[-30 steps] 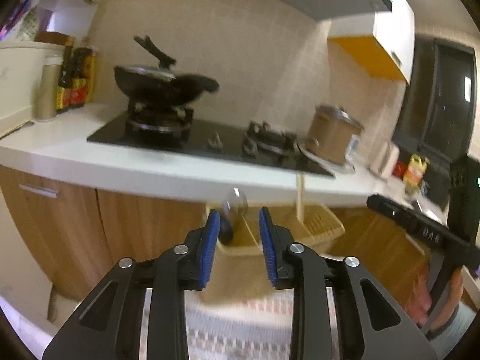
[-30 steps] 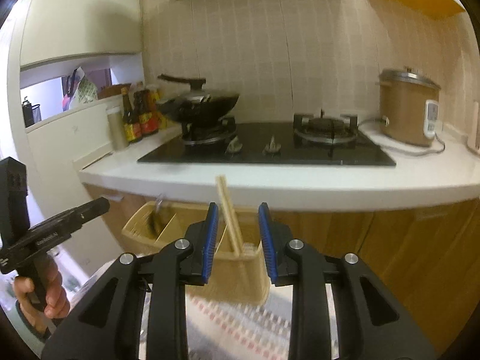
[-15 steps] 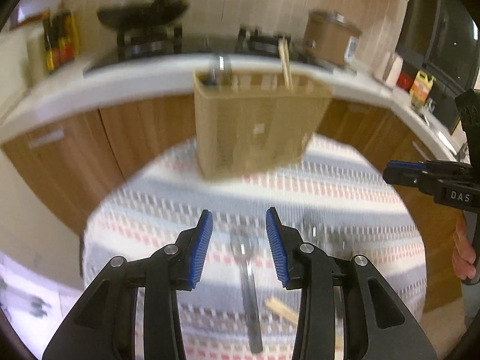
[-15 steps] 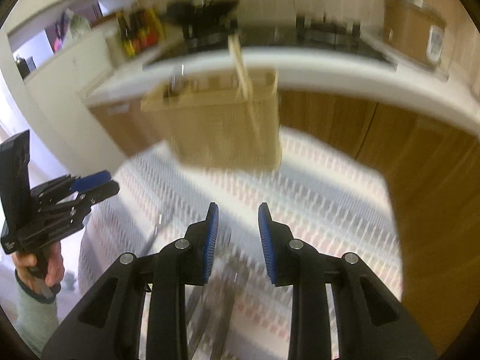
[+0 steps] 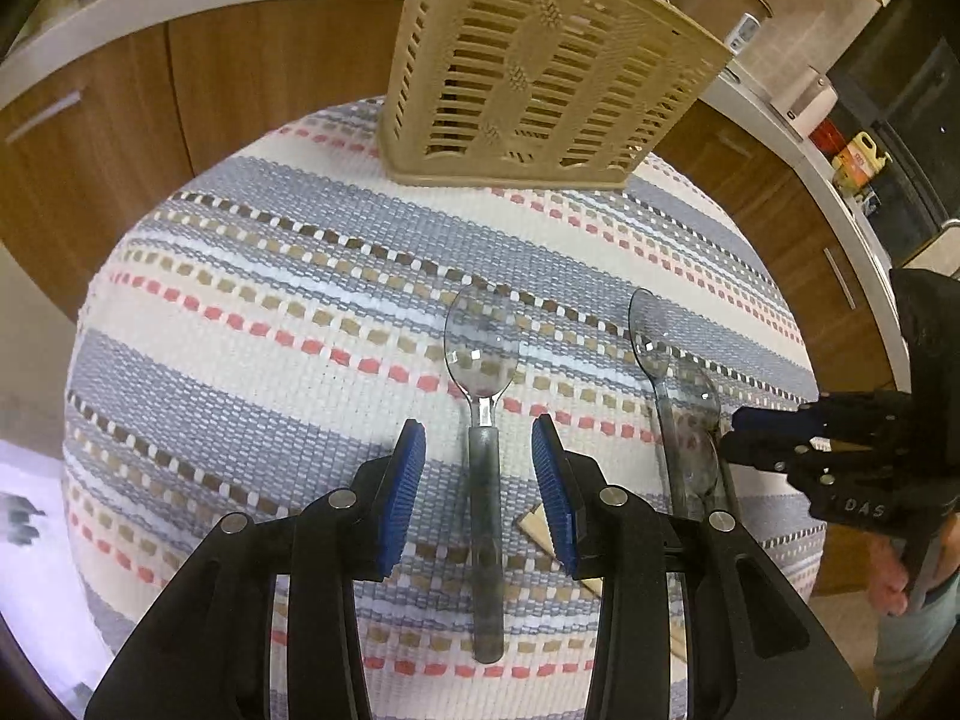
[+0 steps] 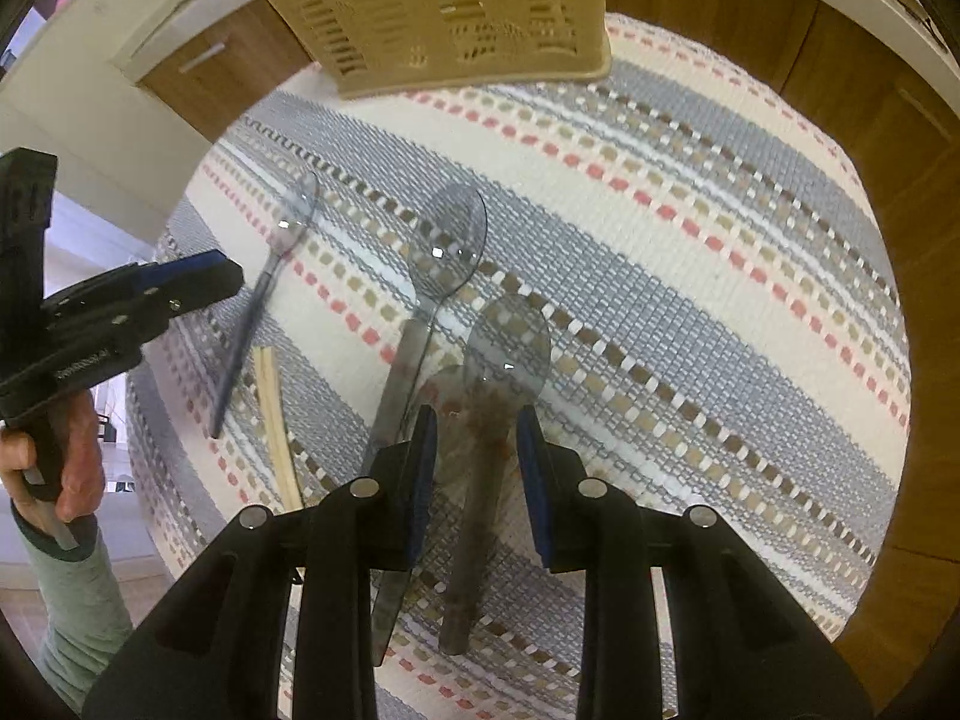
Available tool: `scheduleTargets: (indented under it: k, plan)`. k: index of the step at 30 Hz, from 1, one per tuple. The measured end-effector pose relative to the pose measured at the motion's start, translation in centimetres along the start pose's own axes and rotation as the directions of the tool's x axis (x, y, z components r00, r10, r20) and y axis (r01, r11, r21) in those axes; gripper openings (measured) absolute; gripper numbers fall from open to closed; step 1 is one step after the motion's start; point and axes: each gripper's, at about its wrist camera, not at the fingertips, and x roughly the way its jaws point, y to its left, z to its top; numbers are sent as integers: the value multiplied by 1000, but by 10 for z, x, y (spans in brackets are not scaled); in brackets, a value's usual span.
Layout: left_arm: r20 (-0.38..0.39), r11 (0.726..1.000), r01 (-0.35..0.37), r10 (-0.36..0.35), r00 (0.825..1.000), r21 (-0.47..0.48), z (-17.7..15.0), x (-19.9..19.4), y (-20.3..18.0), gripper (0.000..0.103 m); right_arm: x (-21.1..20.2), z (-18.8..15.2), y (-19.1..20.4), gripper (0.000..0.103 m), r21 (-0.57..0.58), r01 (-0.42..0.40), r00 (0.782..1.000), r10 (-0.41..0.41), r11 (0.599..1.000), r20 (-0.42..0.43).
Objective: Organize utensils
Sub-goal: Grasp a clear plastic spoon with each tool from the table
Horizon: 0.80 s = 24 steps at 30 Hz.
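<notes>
Left gripper [image 5: 478,462] open astride clear spoon [image 5: 482,384], right gripper [image 6: 474,441] open astride brownish spoon [image 6: 501,384], basket [image 5: 534,66] beyond.

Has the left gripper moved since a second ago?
Yes. The left gripper has tipped down: the basket, then level with its fingertips, now stands above them, and the jaws straddle a spoon on the mat.
</notes>
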Motion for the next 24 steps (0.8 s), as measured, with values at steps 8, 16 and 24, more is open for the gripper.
scheduleTargets:
  k: [8, 16, 24]
  plan:
    - [-28, 1000, -8, 8, 1000, 16, 6, 13, -7, 36, 8, 9, 1, 25, 18, 11, 1000, -11, 1000, 10]
    - [-36, 997, -65, 66, 997, 50, 15, 31, -23, 36, 5, 19, -21, 23, 72, 6, 1000, -8, 997, 28]
    - [-27, 988, -127, 130, 991, 93, 24, 43, -36, 36, 2, 23, -22, 23, 21, 53, 999, -53, 998, 4]
